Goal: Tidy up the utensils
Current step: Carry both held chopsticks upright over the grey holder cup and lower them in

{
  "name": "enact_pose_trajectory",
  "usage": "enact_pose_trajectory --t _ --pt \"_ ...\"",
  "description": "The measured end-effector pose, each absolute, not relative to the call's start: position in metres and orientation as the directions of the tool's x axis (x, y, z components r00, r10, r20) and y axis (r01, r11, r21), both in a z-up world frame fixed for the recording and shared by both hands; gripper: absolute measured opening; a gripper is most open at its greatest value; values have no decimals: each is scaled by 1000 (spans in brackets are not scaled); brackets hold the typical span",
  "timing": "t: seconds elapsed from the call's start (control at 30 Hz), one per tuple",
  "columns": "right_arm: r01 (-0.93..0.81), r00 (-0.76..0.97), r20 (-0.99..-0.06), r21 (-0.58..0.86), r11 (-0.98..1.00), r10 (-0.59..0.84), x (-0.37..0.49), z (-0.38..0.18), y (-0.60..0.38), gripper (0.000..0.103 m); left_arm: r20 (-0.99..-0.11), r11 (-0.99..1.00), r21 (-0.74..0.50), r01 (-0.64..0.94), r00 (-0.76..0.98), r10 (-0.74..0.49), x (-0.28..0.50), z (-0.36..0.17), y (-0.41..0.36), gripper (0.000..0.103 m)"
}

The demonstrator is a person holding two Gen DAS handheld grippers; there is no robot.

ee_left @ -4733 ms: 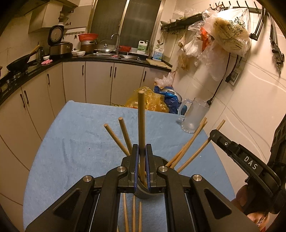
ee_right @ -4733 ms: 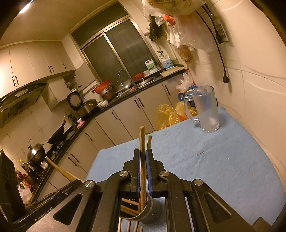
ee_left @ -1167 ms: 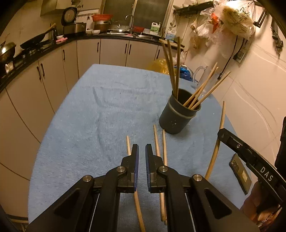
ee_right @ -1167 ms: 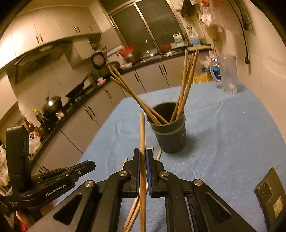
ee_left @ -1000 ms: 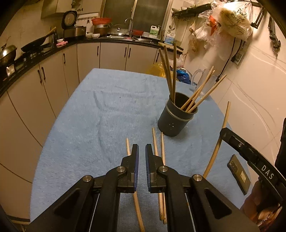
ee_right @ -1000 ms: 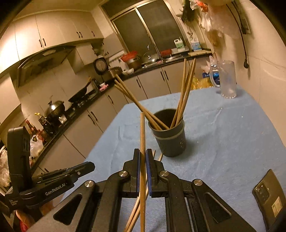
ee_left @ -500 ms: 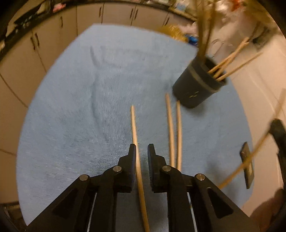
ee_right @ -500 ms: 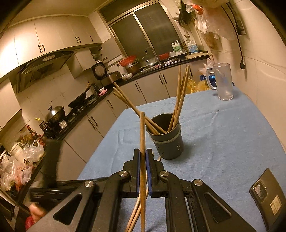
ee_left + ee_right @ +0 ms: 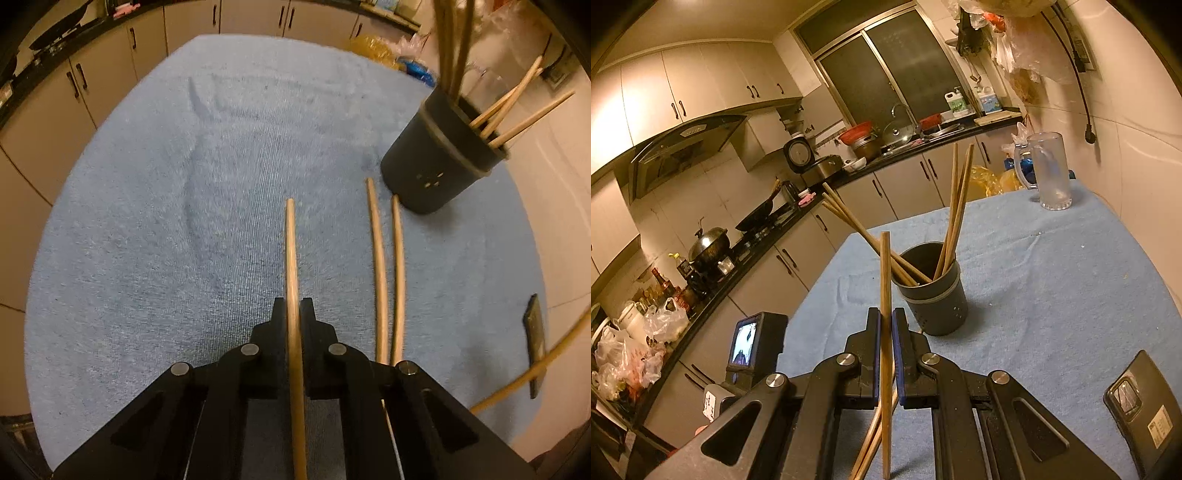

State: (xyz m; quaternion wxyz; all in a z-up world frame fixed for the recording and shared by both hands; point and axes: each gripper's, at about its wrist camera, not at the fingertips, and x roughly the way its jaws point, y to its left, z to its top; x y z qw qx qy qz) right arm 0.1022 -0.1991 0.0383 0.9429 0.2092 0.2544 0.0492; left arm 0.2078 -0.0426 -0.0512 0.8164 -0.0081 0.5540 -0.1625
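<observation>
The left gripper (image 9: 293, 314) pinches one chopstick (image 9: 291, 258) that lies on the blue cloth (image 9: 147, 240), its jaws pressed against the stick. The right gripper (image 9: 885, 332) clamps another chopstick (image 9: 885, 280), held up off the table. A dark holder cup (image 9: 436, 162) stands on the cloth ahead, to the right in the left view, with several chopsticks leaning inside. Two loose chopsticks (image 9: 388, 277) lie side by side just short of the cup. A phone (image 9: 1141, 406) lies near the right edge. The step appears to be picking up; next, each held stick likely needs lifting, tipping upright and lowering into the cup.
</observation>
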Motion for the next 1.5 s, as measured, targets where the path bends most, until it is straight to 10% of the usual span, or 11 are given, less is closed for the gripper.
enact_pose_trajectory --t 0.47,1.5 --pt "21 895 -414 408 913 165 91 54 -201 7 -727 934 -203 293 594 -345 154 35 -16 6" --pt "30 914 -377 425 905 147 82 67 -219 7 -650 918 -177 355 658 -380 147 82 -41 6"
